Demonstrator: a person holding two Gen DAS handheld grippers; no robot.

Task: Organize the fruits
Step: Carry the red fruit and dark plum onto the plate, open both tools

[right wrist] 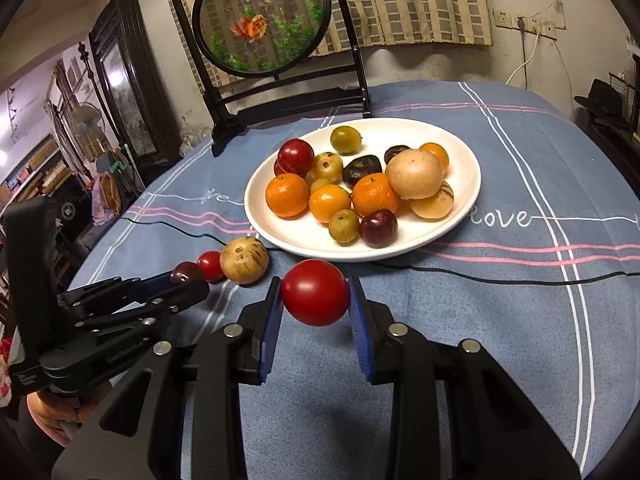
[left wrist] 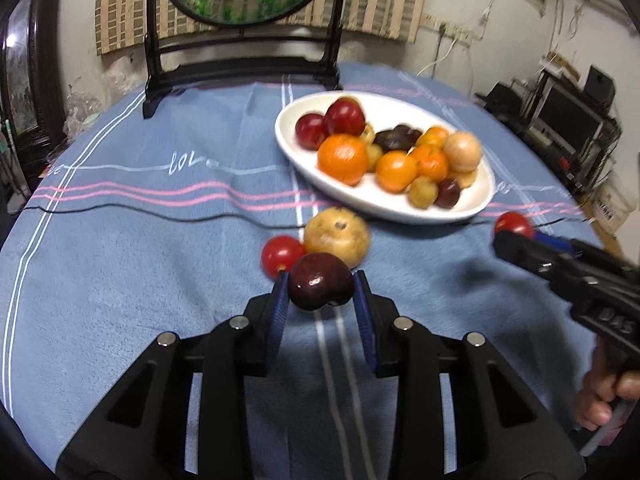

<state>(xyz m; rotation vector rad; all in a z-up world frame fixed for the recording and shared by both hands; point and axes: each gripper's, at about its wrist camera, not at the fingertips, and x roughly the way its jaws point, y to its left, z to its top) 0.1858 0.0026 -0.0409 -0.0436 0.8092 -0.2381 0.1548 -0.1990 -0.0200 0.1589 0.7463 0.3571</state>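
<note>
My left gripper (left wrist: 321, 286) is shut on a dark purple plum (left wrist: 321, 280) and holds it just above the blue cloth. A small red tomato (left wrist: 281, 255) and a tan round fruit (left wrist: 337, 236) lie right behind it. My right gripper (right wrist: 314, 298) is shut on a red tomato (right wrist: 315, 292), near the front rim of the white oval plate (right wrist: 460, 200). The plate holds several oranges, plums and tan and green fruits. The left gripper also shows in the right wrist view (right wrist: 188, 280), and the right gripper shows in the left wrist view (left wrist: 508, 236).
A black-framed round goldfish screen (right wrist: 264, 20) stands at the back of the round table. A thin black cable (right wrist: 480, 276) runs across the cloth in front of the plate. Shelves and clutter line the room beyond the table edges.
</note>
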